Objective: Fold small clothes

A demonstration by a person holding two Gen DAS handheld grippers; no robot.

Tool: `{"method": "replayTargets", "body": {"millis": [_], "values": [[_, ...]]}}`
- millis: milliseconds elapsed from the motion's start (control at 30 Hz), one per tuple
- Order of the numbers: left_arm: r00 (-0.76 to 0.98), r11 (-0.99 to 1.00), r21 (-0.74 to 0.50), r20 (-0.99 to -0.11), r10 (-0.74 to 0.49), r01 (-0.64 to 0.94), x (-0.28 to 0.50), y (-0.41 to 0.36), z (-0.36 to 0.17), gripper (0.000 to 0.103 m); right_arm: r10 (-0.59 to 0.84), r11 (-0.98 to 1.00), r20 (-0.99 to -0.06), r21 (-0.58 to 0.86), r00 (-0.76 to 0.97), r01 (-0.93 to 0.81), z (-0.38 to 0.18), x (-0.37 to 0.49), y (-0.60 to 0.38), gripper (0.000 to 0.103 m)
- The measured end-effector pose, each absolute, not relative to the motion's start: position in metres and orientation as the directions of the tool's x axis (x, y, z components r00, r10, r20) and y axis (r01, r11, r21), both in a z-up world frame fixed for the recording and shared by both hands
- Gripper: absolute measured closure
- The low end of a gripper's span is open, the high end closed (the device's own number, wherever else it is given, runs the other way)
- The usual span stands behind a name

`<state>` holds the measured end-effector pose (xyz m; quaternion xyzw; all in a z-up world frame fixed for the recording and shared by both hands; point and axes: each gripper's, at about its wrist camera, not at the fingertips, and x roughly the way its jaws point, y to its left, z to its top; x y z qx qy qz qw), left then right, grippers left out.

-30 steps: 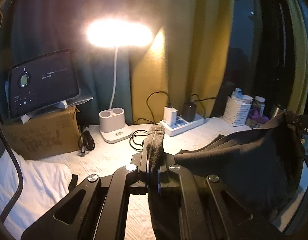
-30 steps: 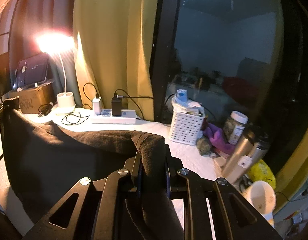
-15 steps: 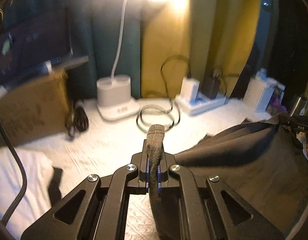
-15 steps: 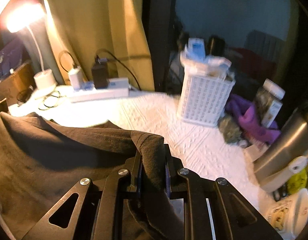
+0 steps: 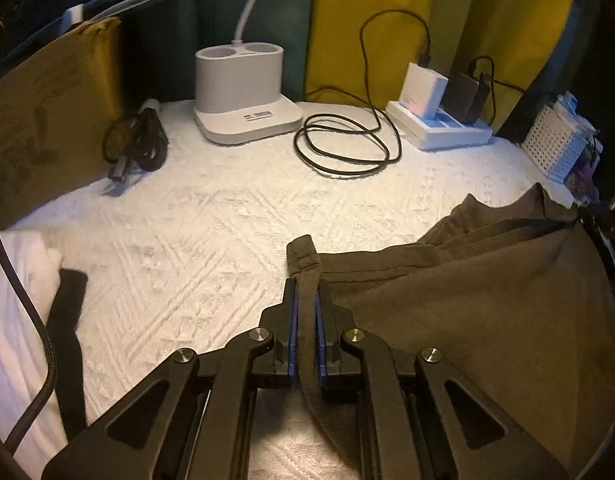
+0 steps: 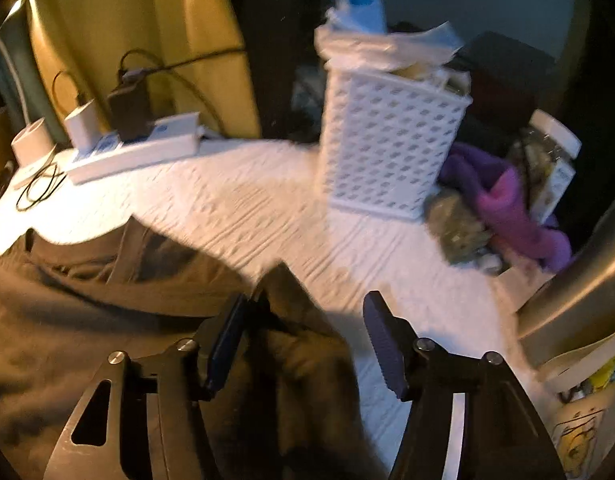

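the dark brown garment (image 5: 487, 312) is being laid down on the white quilted cover (image 5: 227, 240), so the step in hand looks like the release after a fold; to do it well, the corner should be let go only once the cloth rests flat, and the tool drawn back low and straight so no pad drags the hem out of line. the left gripper (image 5: 305, 320) is clamped on a hemmed corner that pokes out past its blue pads. the right gripper (image 6: 307, 344) has just been opening: its jaws stand apart, with a bunched corner of the garment (image 6: 299, 320) lying loose against the left finger only. the fabric is soft and matte, with ridged folds towards its far edge
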<state>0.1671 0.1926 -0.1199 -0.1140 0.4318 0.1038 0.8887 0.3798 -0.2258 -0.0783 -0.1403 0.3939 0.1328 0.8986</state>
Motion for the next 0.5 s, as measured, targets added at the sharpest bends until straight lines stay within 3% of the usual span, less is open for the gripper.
{"method": "replayTargets", "body": {"millis": [233, 333, 367, 400, 433, 500], "values": [[0.601, 0.946, -0.065, -0.786, 0.147, -0.317, 0.173, 0.202, -0.115, 0.095, 0.137, 0.929, -0.71, -0.149, 0.69, -0.338, -0.059, 0.369, -0.242, 0.04], [0.612, 0.95, -0.093, -0.783, 0.115, -0.297, 0.172, 0.205, -0.111, 0.092, 0.193, 0.916, -0.714, -0.114, 0.673, -0.384, -0.055, 0.352, -0.25, 0.04], [0.604, 0.953, -0.098, -0.79, 0.101, -0.287, 0.174, 0.205, -0.112, 0.085, 0.199, 0.912, -0.716, -0.116, 0.67, -0.395, -0.056, 0.349, -0.251, 0.041], [0.597, 0.956, -0.095, -0.797, 0.095, -0.278, 0.175, 0.205, -0.114, 0.059, 0.187, 0.906, -0.719, -0.137, 0.669, -0.4, -0.059, 0.347, -0.25, 0.041], [0.591, 0.958, -0.089, -0.801, 0.093, -0.271, 0.177, 0.203, -0.117, 0.051, 0.171, 0.903, -0.726, -0.155, 0.666, -0.402, -0.063, 0.347, -0.25, 0.041], [0.589, 0.966, -0.076, -0.803, 0.088, -0.248, 0.179, 0.197, -0.121, 0.051, 0.16, 0.898, -0.749, -0.16, 0.643, -0.41, -0.074, 0.353, -0.251, 0.041]]}}
